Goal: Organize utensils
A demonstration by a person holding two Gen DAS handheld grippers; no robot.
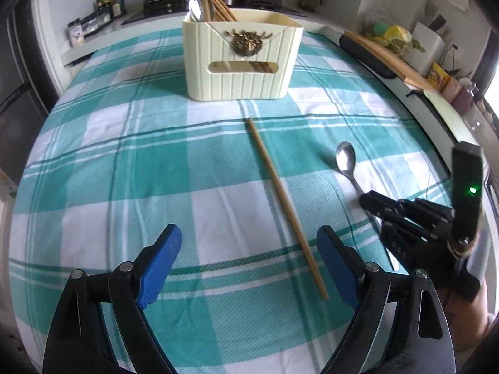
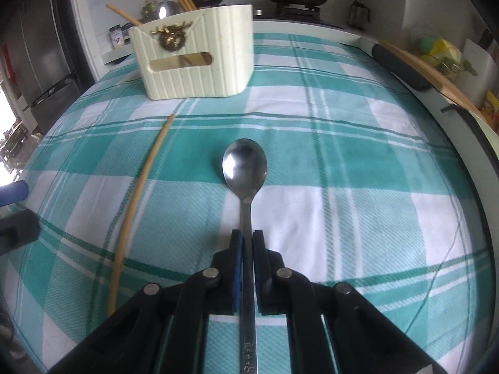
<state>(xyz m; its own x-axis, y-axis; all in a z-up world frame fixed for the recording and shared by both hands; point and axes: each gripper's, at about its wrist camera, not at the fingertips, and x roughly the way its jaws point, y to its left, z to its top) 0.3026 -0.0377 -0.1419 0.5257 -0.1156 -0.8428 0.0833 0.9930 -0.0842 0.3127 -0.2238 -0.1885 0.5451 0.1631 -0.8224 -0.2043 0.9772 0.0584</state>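
Your right gripper (image 2: 246, 240) pinches the steel spoon (image 2: 244, 168); lift it level toward the cream ribbed holder (image 2: 193, 71). Your left gripper (image 1: 249, 249), spread wide, straddles the wooden chopstick (image 1: 280, 193) before that holder.

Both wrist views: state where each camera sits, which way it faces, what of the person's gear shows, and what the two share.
Left wrist: on the left hand-held gripper, angled down at the checked tablecloth; open blue fingers straddle a lone chopstick; the right hand-held gripper shows at right.
Right wrist: on the right hand-held gripper, facing down, shut on the spoon handle.
Shared: spoon, chopstick, cream utensil holder, stove pans.
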